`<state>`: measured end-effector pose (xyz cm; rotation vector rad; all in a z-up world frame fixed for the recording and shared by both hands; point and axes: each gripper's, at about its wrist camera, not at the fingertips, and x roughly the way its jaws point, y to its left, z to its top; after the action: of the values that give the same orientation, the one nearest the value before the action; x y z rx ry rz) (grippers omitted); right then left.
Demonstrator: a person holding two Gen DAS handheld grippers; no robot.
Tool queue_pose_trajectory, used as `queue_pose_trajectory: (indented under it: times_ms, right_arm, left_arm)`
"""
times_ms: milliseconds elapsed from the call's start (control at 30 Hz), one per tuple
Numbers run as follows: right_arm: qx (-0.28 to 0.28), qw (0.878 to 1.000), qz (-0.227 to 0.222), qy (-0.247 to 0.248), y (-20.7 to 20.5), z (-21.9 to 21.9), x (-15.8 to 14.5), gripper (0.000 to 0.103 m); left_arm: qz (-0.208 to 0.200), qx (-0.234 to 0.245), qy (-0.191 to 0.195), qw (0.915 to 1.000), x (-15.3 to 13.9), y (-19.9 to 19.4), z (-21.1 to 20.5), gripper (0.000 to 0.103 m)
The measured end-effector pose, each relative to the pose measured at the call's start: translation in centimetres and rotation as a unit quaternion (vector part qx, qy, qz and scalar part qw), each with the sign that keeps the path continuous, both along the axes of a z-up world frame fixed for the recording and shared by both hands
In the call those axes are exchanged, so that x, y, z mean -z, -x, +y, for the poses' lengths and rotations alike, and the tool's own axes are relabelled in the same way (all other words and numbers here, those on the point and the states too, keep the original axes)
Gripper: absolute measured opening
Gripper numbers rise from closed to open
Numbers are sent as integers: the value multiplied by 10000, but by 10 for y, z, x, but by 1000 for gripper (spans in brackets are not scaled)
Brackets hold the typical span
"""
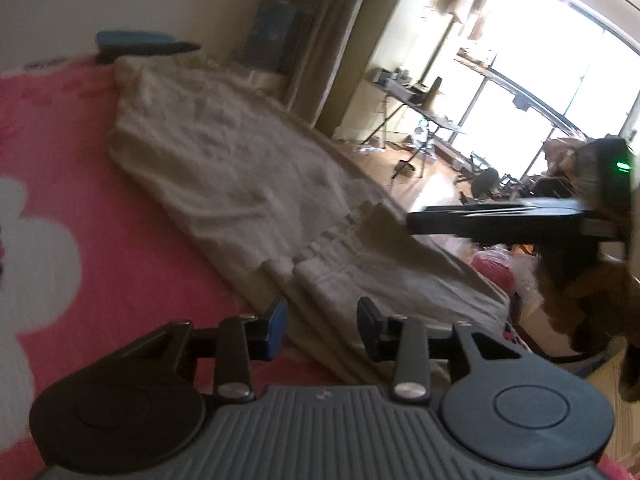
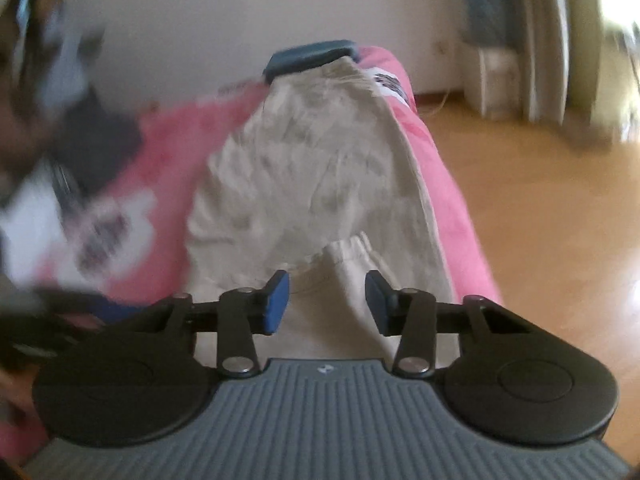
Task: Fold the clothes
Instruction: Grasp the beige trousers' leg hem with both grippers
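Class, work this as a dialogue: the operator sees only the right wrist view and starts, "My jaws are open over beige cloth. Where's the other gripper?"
Observer: The left gripper is open at the beige garment's near edge.
Operator: Is mine visible from there?
Observer: Yes, the right gripper reaches in from the right, its tip at the garment's far edge.
Operator: Anything beyond the bed?
Observer: A folding table stands by a bright window.
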<state>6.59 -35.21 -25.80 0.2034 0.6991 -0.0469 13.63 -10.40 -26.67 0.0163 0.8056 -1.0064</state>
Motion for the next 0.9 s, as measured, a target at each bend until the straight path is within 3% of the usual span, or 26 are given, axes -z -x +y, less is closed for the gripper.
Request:
queue_pose_trajectory:
  times_ms: [100,167,233,433,467,567,767,900]
  right_arm:
    - [-102,9983,92,561,-11,6,5,37]
    - [-93,9979,143,621,-15,6,9,36]
    - [-76,9980,195,599,-17,5,13,23]
    - [-75,9984,168,528,-20,6,21,6]
    - [-75,9985,129,529,-19,6,20,5]
    - [-39,9988,-36,488,-13,6,15,2]
    - [64,9984,-438,353,0,8,-7,1]
    - [51,9984,-451,349,-9,5,-5,1]
  left_arm:
    - [-81,171,-161,9997,0,1,-14,32]
    - [-110,242,-281,9993,4,-1,-25,26]
    - [-89,272,-312,9991,10,-5,-32,23]
    - [-40,181,-355,9992,18,-3,-34,13]
    - [-47,156,-341,9993,18,-2,-33,7]
    - [-122,89,-304,9994,15,2,-33,2]
    - [-278,-180,43,9994,-9,9,-19,2]
    - [-383,-321,-134,9987,-4,5,-23,2]
